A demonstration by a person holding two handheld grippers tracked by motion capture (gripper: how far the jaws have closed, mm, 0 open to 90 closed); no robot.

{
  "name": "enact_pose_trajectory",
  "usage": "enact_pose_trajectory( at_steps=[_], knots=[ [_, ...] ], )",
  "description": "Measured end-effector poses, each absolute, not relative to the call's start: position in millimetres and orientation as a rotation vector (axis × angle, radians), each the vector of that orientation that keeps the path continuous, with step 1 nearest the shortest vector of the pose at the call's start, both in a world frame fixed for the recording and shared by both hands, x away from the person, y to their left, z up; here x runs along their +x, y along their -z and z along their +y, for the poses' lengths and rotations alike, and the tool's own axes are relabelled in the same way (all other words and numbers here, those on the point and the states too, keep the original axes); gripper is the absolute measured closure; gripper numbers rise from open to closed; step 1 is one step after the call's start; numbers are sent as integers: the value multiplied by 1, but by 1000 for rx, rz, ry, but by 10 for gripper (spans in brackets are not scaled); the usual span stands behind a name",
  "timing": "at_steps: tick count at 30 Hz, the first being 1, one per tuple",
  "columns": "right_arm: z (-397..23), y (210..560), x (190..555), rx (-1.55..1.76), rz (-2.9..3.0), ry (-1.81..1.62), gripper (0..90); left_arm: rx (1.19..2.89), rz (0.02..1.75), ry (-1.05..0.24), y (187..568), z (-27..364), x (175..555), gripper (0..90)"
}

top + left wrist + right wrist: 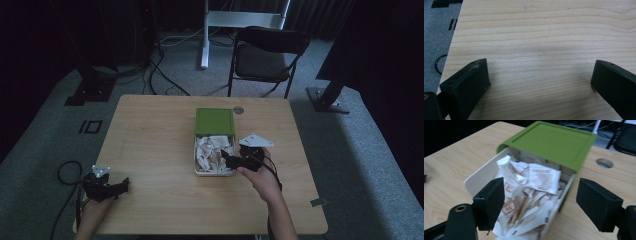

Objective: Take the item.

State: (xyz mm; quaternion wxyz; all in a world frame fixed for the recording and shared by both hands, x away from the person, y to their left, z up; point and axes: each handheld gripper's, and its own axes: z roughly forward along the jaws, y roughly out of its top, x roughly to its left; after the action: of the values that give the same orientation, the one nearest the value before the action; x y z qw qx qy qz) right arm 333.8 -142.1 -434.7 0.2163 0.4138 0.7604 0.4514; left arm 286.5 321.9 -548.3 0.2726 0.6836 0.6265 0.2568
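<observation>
left gripper [122,185] sits at the near-left corner of the table [150,150], held in the person's left hand [95,210]. jaws spread wide in the left gripper view, nothing but bare wood grain between them, cable [67,172] looping off the table edge onto the carpet.

right gripper [227,159] is held in the right hand [262,180] further in, right of centre, grey three-cornered plate [256,140] on top. jaws wide apart, gripping nothing — in the right gripper view [540,197] they straddle the near end of the drawer box [215,145], left finger [490,202] over the packet pile, right finger [599,203] just outside the box's right wall.

box: white tray [477,178] pulled out of a green sleeve [551,142]. long axis runs near-to-far on the table, open tray end pointing toward the person, green end pointing away. tray is stuffed with crumpled white-and-brown paper packets [529,192], heaped up between the fingers — print on them too blurred to read.

past the green end there's a round cable hole [238,110] in the tabletop. beyond the table a black folding chair [267,55] and a white stand [240,20] on grey carpet.
</observation>
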Motion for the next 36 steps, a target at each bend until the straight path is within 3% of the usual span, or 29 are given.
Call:
enact_pose_trajectory(
  at_steps=[5,12,17,18,21,36],
  knots=[
    [-131,440,333,1119,2135,-1265,309,1840,1686,-691,548,322,286,27],
    [-117,449,331,1058,2216,-1262,507,1840,1686,-692,548,322,286,27],
    [-111,456,332,1074,2233,-1243,556,1841,1685,-691,548,322,286,26],
    [-109,459,332,1080,2222,-1235,617,1841,1685,-691,548,322,286,27],
    [-107,464,334,1090,2222,-1200,679,1841,1685,-691,548,322,286,26],
    [-91,484,336,1139,2228,-1099,731,1841,1686,-692,548,322,286,27]
  ],
)
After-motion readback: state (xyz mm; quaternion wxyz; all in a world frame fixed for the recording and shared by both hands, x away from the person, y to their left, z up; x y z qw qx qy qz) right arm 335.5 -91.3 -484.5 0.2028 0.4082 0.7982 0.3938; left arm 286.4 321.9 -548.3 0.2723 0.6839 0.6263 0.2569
